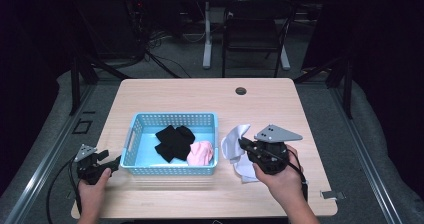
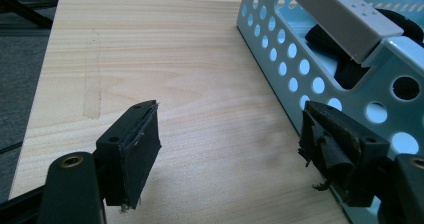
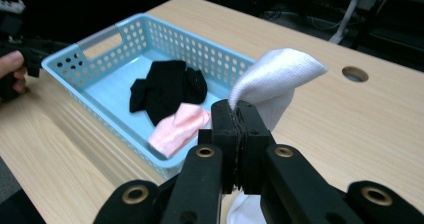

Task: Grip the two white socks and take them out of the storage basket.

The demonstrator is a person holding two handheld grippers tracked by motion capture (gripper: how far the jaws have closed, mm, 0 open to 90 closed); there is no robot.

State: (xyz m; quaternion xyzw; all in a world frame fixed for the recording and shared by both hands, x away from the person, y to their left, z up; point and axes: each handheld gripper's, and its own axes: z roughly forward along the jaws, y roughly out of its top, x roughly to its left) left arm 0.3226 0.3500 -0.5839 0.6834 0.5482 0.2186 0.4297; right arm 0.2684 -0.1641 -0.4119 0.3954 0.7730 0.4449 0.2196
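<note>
My right gripper is clenched on a white cloth, its jaws pressed together with the fabric pinched between them; part of the cloth stands above the jaws and the rest hangs below, just to the right of the blue basket. My left gripper rests released on the table, jaws wide apart, beside the basket's left wall. Farther off, inside the basket, lie a black cloth and a pink cloth, touching each other.
</note>
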